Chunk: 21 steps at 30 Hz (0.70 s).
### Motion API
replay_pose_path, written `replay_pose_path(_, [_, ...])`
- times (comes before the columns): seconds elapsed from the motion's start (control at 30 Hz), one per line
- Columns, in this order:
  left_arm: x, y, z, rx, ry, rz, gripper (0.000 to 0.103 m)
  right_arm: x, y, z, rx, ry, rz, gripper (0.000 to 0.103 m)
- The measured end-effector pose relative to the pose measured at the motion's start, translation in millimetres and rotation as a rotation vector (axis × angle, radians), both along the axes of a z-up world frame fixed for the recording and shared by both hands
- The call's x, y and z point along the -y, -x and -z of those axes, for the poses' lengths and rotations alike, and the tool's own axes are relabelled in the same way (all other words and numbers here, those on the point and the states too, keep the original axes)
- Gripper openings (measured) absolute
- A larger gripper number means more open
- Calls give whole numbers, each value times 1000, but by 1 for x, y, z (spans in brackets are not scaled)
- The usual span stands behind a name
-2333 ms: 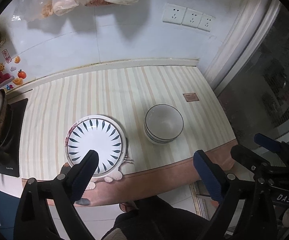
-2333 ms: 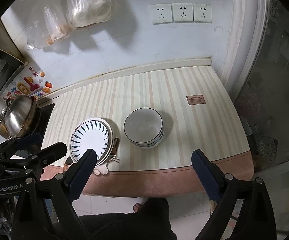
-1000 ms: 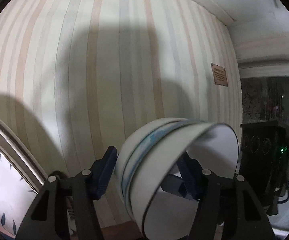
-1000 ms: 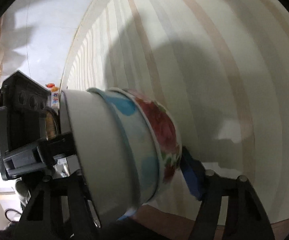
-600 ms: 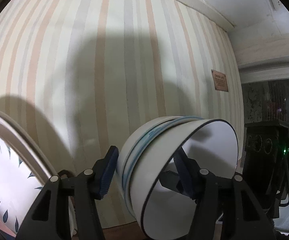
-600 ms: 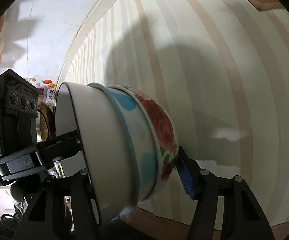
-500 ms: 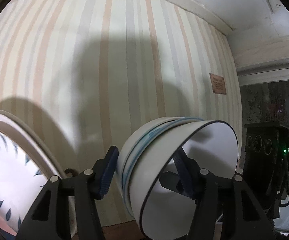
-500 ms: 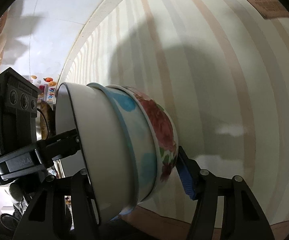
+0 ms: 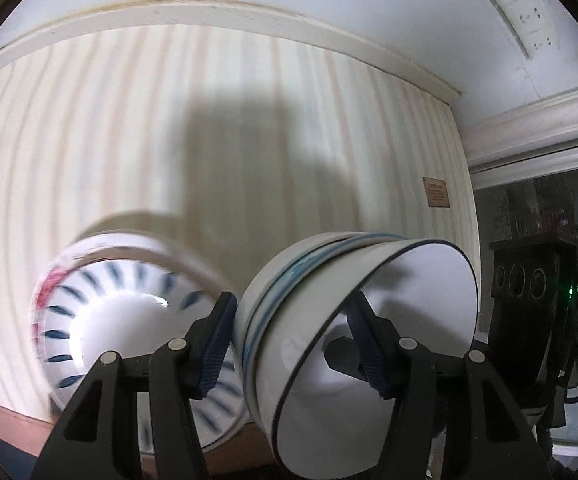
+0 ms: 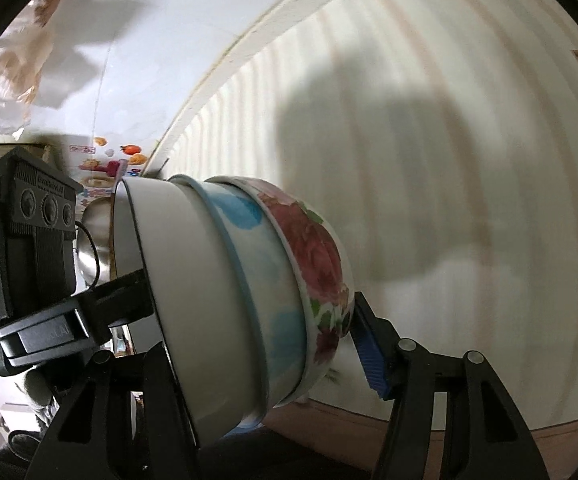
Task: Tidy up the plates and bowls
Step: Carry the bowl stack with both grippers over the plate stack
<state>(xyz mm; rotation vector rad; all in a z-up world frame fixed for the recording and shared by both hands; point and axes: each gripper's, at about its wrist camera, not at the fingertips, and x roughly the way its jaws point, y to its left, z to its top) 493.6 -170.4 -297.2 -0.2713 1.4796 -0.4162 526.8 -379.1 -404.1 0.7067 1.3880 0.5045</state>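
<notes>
A stack of three nested bowls hangs tilted on its side above the striped counter. The top bowl is white with a dark rim, the middle one blue-patterned, the lowest floral. My left gripper is shut on the stack: one pad on the outer wall, the other inside the white bowl. From the opposite side my right gripper is shut on it too, its blue pad against the floral bowl's base and its other finger hidden behind the stack. A white plate with blue leaf marks lies on the counter, left of the stack.
Wall sockets sit high on the white back wall. A small brown label lies near the counter's right end, beside a dark window. A steel pot, fruit stickers and hanging plastic bags are at the left end.
Both grippers have risen and pulled back with the bowl stack held between them. The plate, back wall and sockets have come into the left wrist view.
</notes>
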Motion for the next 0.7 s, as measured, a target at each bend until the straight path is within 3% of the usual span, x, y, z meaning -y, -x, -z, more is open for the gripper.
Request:
replay_pose_path(0.37, [-91, 15, 10, -25, -23, -109, 54, -97, 4, 4, -20, -14, -119, 62])
replay_pose_path(0.7, [-123, 18, 33, -53, -28, -165, 54, -141, 5, 30, -56, -3, -184, 62])
